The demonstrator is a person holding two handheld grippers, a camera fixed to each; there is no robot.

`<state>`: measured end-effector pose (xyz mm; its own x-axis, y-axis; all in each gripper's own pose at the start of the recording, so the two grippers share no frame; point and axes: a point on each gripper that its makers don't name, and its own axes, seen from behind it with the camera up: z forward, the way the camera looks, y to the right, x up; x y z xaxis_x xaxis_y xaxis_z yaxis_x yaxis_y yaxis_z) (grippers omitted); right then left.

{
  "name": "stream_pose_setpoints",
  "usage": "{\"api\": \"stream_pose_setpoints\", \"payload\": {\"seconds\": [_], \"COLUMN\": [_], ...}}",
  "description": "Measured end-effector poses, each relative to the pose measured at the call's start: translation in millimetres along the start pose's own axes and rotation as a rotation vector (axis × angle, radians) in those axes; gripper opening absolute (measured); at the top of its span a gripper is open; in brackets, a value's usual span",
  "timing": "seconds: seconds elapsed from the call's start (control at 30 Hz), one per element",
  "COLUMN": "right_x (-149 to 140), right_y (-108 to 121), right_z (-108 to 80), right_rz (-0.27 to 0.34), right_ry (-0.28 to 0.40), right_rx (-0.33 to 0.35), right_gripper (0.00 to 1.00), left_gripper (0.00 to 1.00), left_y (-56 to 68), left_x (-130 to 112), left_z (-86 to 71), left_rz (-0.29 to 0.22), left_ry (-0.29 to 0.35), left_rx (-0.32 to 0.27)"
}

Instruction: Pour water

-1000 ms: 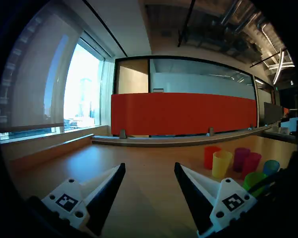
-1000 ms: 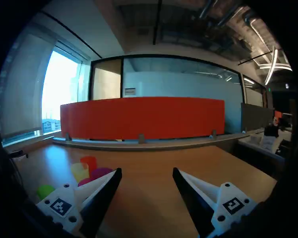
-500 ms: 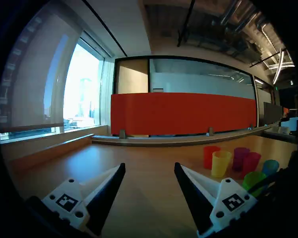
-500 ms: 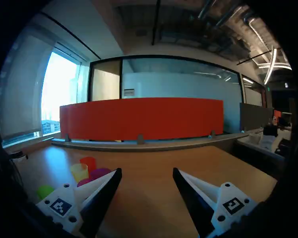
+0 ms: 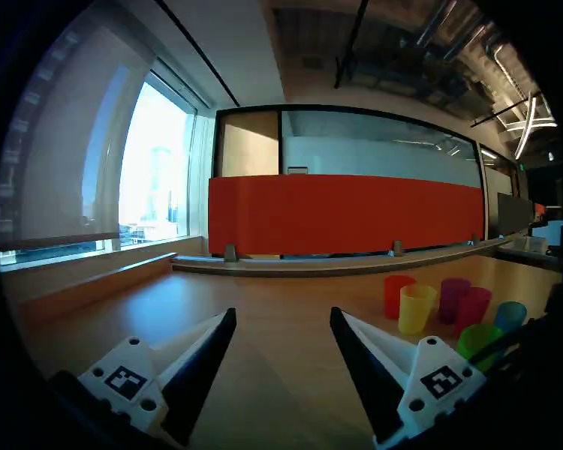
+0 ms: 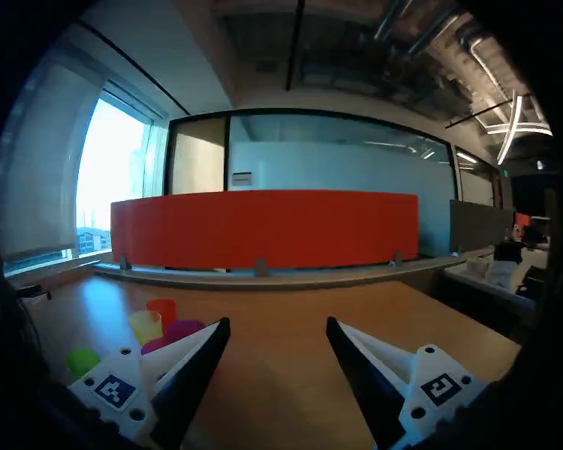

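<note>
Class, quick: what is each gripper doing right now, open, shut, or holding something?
Left gripper: open, holding nothing.
Right gripper: open, holding nothing.

Both views low over table (image 5: 281,296), share partition (image 5: 345,214), cups (image 5: 416,309).

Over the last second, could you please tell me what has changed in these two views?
The right gripper has tipped slightly upward: the red partition sits a little lower in its view. Nothing was taken hold of or let go. The left gripper has barely moved. Both stay open and empty, and the coloured cups stand where they were on the table.
</note>
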<state>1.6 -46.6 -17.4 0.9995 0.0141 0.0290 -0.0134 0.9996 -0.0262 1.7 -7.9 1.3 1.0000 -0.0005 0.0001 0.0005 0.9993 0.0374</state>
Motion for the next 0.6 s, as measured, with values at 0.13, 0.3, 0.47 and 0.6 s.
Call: {"api": "stream_pose_setpoints", "payload": {"seconds": [0.13,0.3,0.47,0.6], "right_x": [2.0,-0.6,-1.4,-1.8], "right_y": [0.7,-0.3,-4.2,-6.9], "right_z": [0.0,-0.7,-2.0,-1.0], "right_rz": [-0.014,-0.033,-0.062,-0.068], "right_ry": [0.018,0.045,0.088,0.101], "right_rx": [-0.004,-0.004,0.005,0.011], "right_gripper": [0.99,0.99,0.99,0.99], "left_gripper": [0.93,0.93,0.93,0.93], "left_y": [0.1,0.4,0.2,0.3], "left_x": [-0.4,-0.5,-0.2,-0.5], "left_z": [0.6,0.8,0.9,0.9], "left_rz": [0.000,0.000,0.000,0.000], "left_ry": [0.000,0.000,0.000,0.000], "left_rx": [0.000,0.000,0.000,0.000]}}
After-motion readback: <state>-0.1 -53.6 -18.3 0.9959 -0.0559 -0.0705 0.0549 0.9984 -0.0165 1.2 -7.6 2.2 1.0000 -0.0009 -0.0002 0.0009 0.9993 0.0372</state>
